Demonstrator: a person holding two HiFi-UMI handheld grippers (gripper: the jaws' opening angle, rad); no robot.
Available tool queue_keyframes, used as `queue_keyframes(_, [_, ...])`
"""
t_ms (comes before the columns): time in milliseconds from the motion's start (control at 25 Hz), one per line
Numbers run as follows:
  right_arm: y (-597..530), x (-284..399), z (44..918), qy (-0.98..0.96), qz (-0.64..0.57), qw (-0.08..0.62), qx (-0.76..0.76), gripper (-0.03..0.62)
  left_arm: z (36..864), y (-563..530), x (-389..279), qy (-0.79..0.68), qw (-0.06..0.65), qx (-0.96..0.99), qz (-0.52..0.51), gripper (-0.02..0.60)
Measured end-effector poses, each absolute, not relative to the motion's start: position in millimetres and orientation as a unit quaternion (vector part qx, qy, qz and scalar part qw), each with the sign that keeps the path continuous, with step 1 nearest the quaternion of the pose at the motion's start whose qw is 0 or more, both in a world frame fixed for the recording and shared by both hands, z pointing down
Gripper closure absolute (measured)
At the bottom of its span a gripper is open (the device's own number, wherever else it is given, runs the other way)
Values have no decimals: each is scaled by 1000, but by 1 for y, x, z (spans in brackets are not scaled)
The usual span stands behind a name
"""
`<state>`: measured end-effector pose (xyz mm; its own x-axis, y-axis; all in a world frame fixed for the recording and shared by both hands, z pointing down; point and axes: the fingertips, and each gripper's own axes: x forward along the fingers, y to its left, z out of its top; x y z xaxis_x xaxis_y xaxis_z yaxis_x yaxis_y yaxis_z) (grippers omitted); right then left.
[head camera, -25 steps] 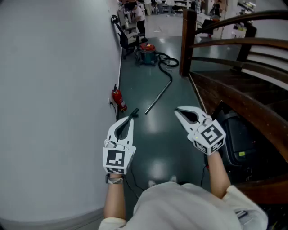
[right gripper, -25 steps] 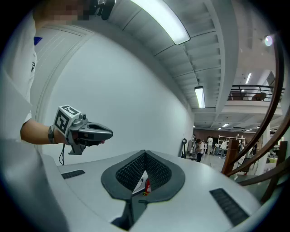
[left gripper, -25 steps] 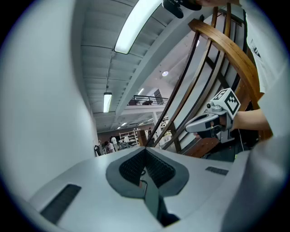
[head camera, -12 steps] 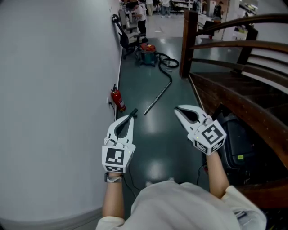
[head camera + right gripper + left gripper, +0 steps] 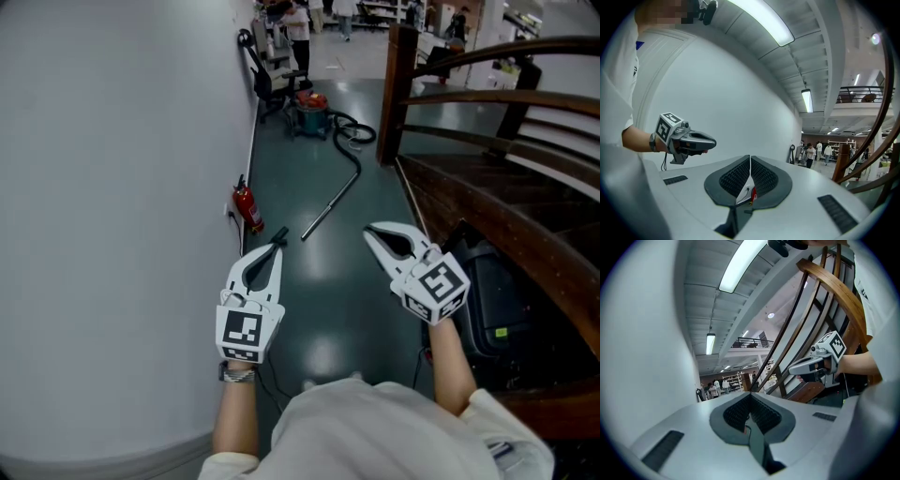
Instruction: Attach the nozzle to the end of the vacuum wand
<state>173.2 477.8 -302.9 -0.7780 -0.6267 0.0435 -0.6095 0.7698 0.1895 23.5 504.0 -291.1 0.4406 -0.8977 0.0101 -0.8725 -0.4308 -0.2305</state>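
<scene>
Vacuum wand (image 5: 330, 204) lies slantwise on the dark floor, well ahead of the person. Its far end runs into a black hose (image 5: 352, 131) that loops back to the vacuum canister (image 5: 309, 114) near the left wall. Its near end is bare. A small black piece (image 5: 278, 233) lies just left of that bare end. I take it for the nozzle, though it is too small to be sure.

By my reckoning nothing of the job is done: wand and nozzle lie apart, and neither is in hand. The left gripper (image 5: 277, 247) and right gripper (image 5: 369, 231) are held level out front. Each has its jaws pressed together with nothing between them. Reaching, picking up and fitting are all left to do.

As for containers, the canister is closed, so its contents are hidden. A black case (image 5: 492, 291) sits low on the right beside the wooden stair rail (image 5: 469, 103), and I cannot see into it.
</scene>
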Motion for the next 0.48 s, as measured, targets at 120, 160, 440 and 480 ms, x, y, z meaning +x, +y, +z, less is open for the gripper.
queue_keyframes(120, [479,166,-305,-939,-85,53,328,565,-291,506,17,525,96,-843,-66,583])
queue_keyframes(160, [480,163,-305,-939,-85,54,328,565,-291,507,14,526,97,-842,-66,583])
queue_keyframes(440, [488,137,-303,-936,-84,56,337,565,-283,521,-9,524,104,-841,-84,583])
queue_keyframes(480, [489,134,-303,-935,-85,57,340,565,-281,523,-14,526,103,-840,-84,583])
